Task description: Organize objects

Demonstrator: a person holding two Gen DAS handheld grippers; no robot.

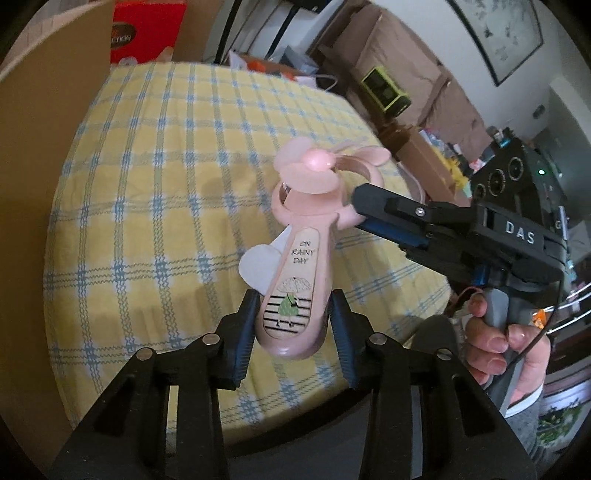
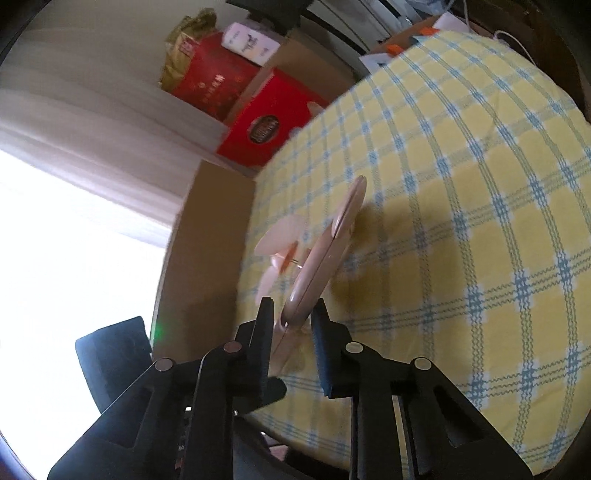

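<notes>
A pink hand-held fan (image 1: 303, 258), marked "ON RAINY DAY", hangs above the yellow checked tablecloth (image 1: 166, 147). My left gripper (image 1: 293, 299) is shut on the lower end of its handle, one pad on each side. My right gripper (image 1: 356, 206) comes in from the right and pinches the pink ring around the blades. In the right wrist view the fan (image 2: 325, 251) shows edge-on, its near end caught between the fingers of my right gripper (image 2: 293, 306). A person's hand (image 1: 491, 343) holds the right gripper's grey handle.
A tall cardboard box (image 1: 44, 147) stands against the table's left side, with a red box (image 1: 147, 29) behind it. The same red box (image 2: 266, 122) and a bright window appear in the right wrist view. Clutter and a sofa lie beyond the table's far edge.
</notes>
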